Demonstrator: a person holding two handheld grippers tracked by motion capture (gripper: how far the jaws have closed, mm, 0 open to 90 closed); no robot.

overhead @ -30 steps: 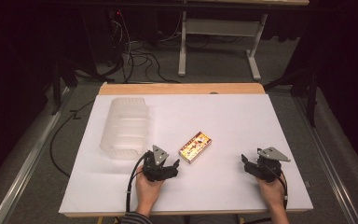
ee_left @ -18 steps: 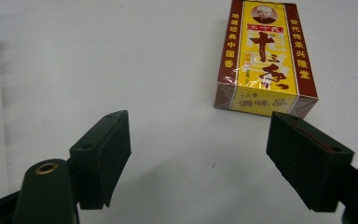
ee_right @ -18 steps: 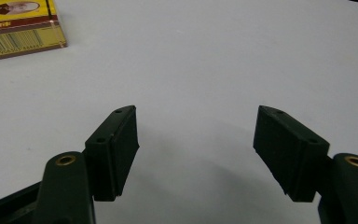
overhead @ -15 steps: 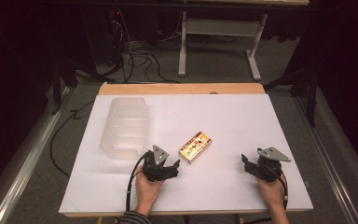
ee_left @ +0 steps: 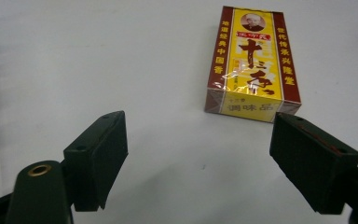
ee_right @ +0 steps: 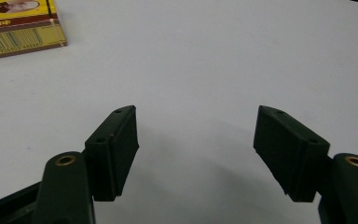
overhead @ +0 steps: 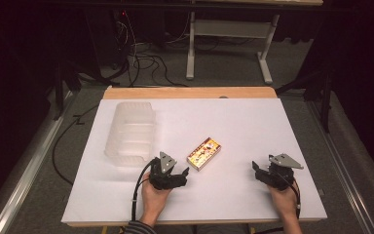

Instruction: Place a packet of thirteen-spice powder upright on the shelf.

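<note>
You have one yellow-and-red box [overhead: 203,152] on the white bench [overhead: 253,126], one clear plastic bin [overhead: 131,131], and two claws, one in each hand.

The box lies flat near the middle of the bench, printed face up, with the bin well apart at its 10 o'clock in the high view. Your left claw [overhead: 184,171] sits just beside the box, at about its 7 o'clock, and the box's near end is close ahead of the jaw tips without touching them. In the left gripper view [ee_left: 200,154] the box [ee_left: 251,70] lies at 1 o'clock, nearer the jaw on that view's right. The jaws have just been opening and stand wide apart, with bare bench between them.

Your right claw [overhead: 256,170] rests well apart from the box, at its 4 o'clock. In the right gripper view [ee_right: 198,144] its jaws also stand apart over bare bench, and the box's corner [ee_right: 18,28] shows at 10 o'clock.
</note>
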